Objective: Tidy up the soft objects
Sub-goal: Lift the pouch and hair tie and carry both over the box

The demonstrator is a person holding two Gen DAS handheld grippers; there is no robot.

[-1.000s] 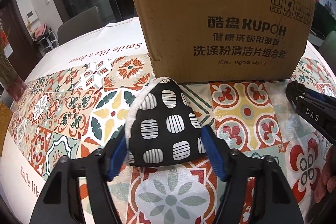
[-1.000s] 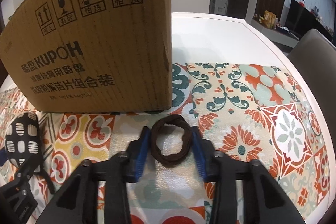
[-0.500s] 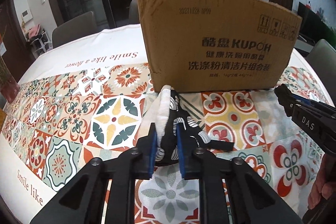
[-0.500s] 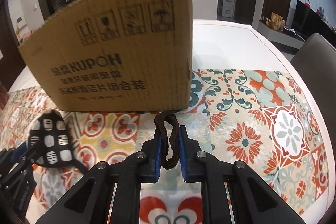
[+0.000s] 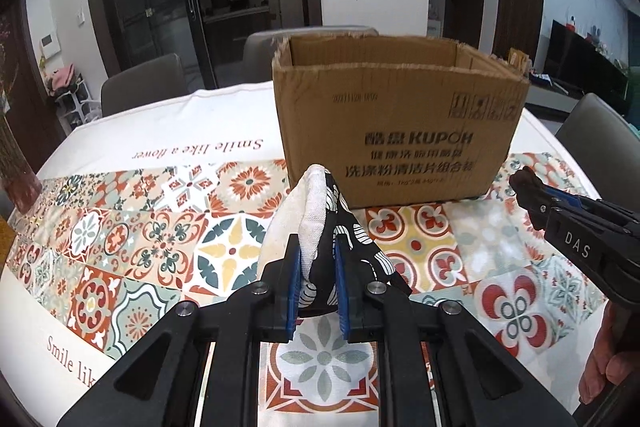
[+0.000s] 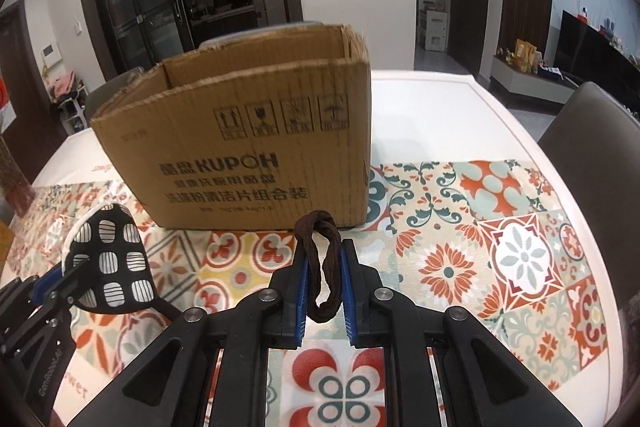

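My left gripper [image 5: 317, 247] is shut on a black face mask [image 5: 344, 247] with white patches and a white lining, squeezed upright between the blue pads and lifted off the table. In the right wrist view the same mask [image 6: 112, 267] hangs at the lower left in the left gripper [image 6: 60, 281]. My right gripper [image 6: 323, 247] is shut on a brown braided hair tie [image 6: 320, 267], pinched into a narrow loop above the cloth. An open cardboard box [image 5: 400, 131] with "KUPOH" print stands just beyond both grippers; the box [image 6: 256, 155] is also ahead in the right view.
A patterned tile-print tablecloth [image 5: 140, 239] covers the white table [image 6: 432, 115]. Grey chairs [image 5: 140, 83] stand at the far side and another chair [image 6: 592, 147] at the right edge. A person's hand [image 5: 608, 359] holds the right gripper [image 5: 532, 203] at the lower right.
Both grippers shut on their items, the left on the mask and the right on the hair tie, then rose off the table. The box's open top has come into view.
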